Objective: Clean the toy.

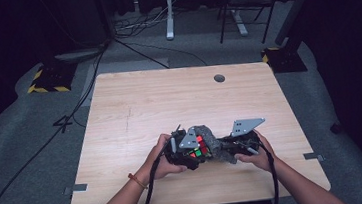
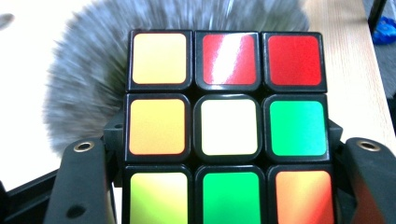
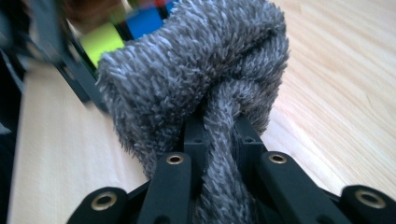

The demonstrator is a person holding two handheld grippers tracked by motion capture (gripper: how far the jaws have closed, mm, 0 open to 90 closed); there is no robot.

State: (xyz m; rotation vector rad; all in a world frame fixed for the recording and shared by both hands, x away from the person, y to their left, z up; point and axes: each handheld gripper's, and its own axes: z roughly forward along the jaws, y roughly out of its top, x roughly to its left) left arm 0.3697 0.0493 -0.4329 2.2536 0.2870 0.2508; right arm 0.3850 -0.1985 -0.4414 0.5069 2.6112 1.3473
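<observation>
- Cube (image 2: 228, 126), a scrambled colour puzzle, sits clamped between the jaws of the left gripper (image 1: 186, 151), held just above the near middle of the wooden table (image 1: 134, 111).
- Right gripper (image 1: 241, 144) has its jaws pinched tight on a bunched grey fluffy cloth (image 3: 196, 74), whose free end is pressed against the cube's far right side.
- Risk: the cube is gripped only by its two side faces; a hard push from the cloth could twist a layer or pop the cube out of the jaws.
- Risk: the cloth is held by a narrow fold, so dragging it could pull it free.
- Risk: long fibres may snag on the cube's edges.
- Risk: both hands work close together, so the grippers could knock each other.
</observation>
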